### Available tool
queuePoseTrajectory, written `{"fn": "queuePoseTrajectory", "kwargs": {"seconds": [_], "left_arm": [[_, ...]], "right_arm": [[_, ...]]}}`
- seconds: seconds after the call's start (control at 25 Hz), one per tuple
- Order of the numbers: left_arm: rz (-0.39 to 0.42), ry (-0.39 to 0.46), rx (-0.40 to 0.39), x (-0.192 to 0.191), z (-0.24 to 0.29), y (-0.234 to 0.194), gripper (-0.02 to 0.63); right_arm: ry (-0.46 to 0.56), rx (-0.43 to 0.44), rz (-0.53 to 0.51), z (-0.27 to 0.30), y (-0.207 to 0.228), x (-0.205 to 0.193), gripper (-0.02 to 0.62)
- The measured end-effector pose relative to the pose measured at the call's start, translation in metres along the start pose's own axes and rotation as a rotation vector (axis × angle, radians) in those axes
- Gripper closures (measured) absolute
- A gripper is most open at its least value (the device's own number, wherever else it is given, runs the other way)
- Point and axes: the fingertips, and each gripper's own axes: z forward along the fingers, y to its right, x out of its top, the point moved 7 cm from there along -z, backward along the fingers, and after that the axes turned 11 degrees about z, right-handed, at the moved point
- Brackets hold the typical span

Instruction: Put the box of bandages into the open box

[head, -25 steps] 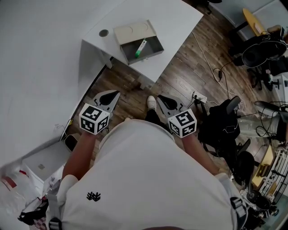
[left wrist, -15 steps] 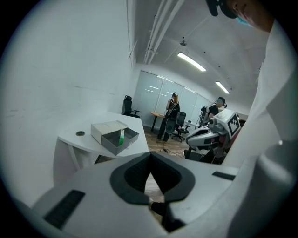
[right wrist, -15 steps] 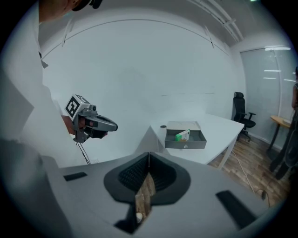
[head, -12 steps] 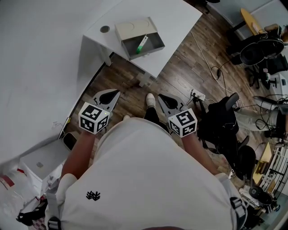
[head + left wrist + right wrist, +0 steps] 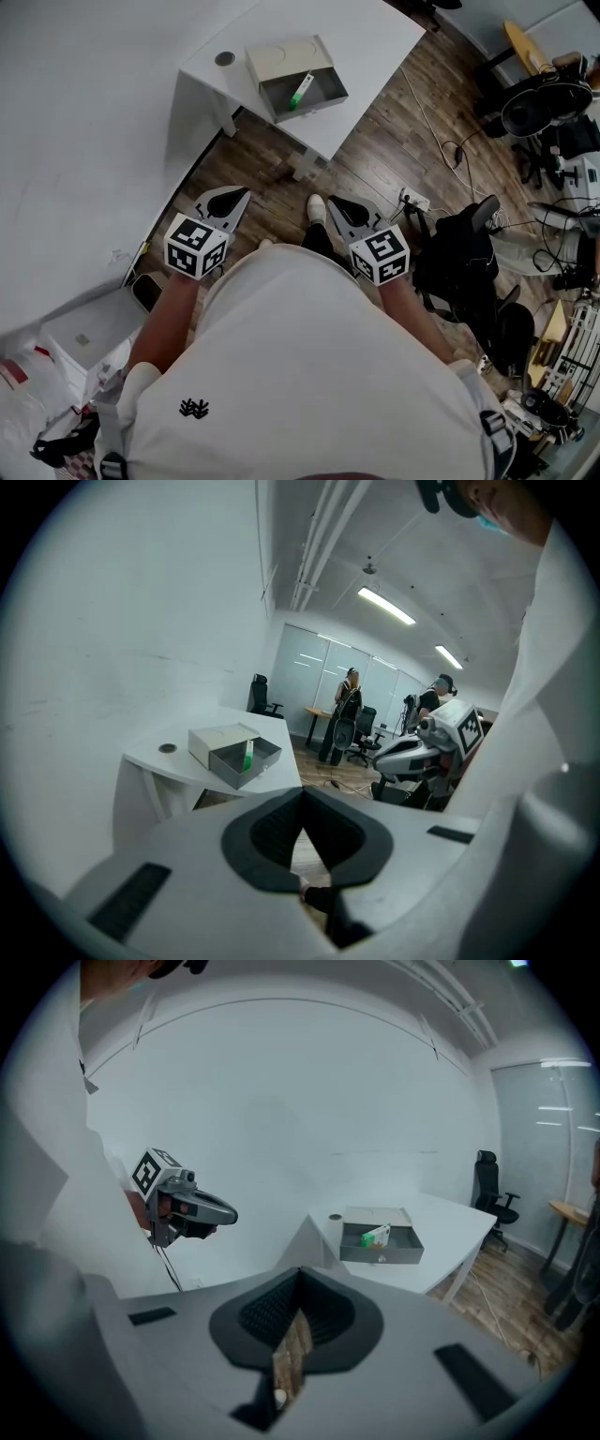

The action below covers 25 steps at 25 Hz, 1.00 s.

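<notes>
A grey open box (image 5: 323, 97) stands on the white table (image 5: 366, 37), its lid (image 5: 286, 58) folded back. The green and white box of bandages (image 5: 300, 91) lies inside it, leaning on the back wall. The same box of bandages (image 5: 375, 1236) shows in the right gripper view, and the bandages (image 5: 247, 755) in the left gripper view. Both grippers hang close to my body, well away from the table, over the wooden floor. My left gripper (image 5: 242, 194) is shut and holds nothing. My right gripper (image 5: 330, 202) is also shut and holds nothing.
A round cable hole (image 5: 224, 58) sits in the table beside the box. A power strip (image 5: 413, 202) with cables lies on the floor to the right, next to a black chair (image 5: 469, 253). A white wall runs along the left. Two people (image 5: 349, 700) stand far off.
In the head view the table and its box have drifted slightly up and to the right. Both grippers stay where they were, shut.
</notes>
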Motion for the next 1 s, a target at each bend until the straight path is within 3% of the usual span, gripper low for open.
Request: {"fn": "queuePoseTrajectory", "kwargs": {"seconds": [0.68, 1.0], "left_arm": [[-0.005, -0.033, -0.015, -0.009, 0.005, 0.006, 0.6], [0.003, -0.049, 0.004, 0.003, 0.031, 0.005, 0.6]], "right_arm": [[-0.014, -0.017, 0.023, -0.007, 0.002, -0.015, 0.589], [0.008, -0.027, 0.025, -0.01, 0.031, -0.008, 0.589]]}}
